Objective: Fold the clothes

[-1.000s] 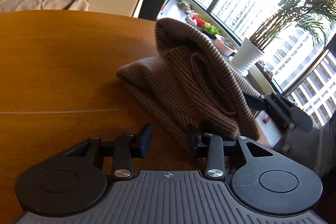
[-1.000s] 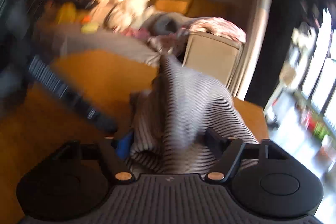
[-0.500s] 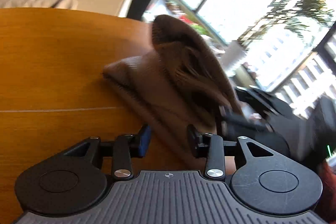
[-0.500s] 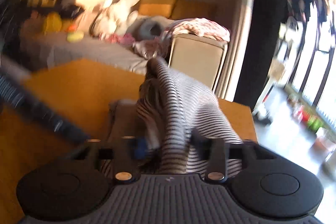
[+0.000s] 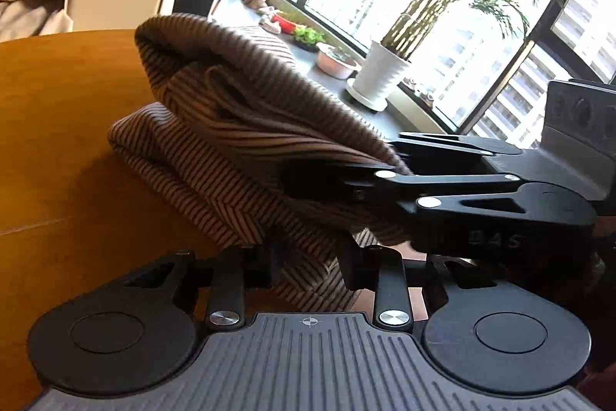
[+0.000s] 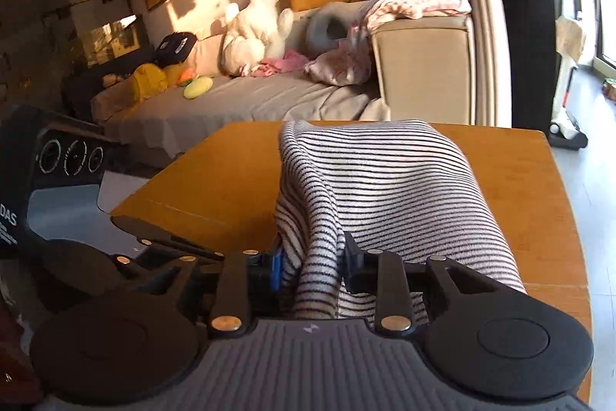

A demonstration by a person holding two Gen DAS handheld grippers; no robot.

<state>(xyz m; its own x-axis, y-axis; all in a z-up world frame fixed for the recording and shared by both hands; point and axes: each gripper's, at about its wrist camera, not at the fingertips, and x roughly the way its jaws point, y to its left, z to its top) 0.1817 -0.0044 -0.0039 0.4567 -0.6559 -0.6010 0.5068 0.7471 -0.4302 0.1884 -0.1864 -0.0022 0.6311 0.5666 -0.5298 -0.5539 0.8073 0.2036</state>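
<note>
The striped garment (image 5: 238,137) lies bunched on the wooden tabletop (image 5: 57,126), its near end lifted off the wood and gathered toward both tools, while its far fold rests on the tabletop toward the edge that faces the beige sofa arm (image 6: 423,72). The left tongs (image 5: 308,264) stand narrow, their jaws having just been closing, and a hanging tail of the striped cloth sits between the two fingers; both pads appear to press on that cloth. In the right wrist view the right tongs (image 6: 312,264) are also drawn narrow, and a twisted rope of the same garment (image 6: 369,187) runs down between the blue-padded finger and the black one, pinched there, with the rest of the cloth draped over the right finger and spreading back across the tabletop. From the left wrist view the right tongs (image 5: 327,187) come in from the right side of the garment, their black fingers buried in its folds just above the left tongs, so the two tools grip the cloth close to one another. Beyond the garment, past the tabletop's far corner, a white plant pot (image 5: 379,76) stands on the window ledge.
</note>
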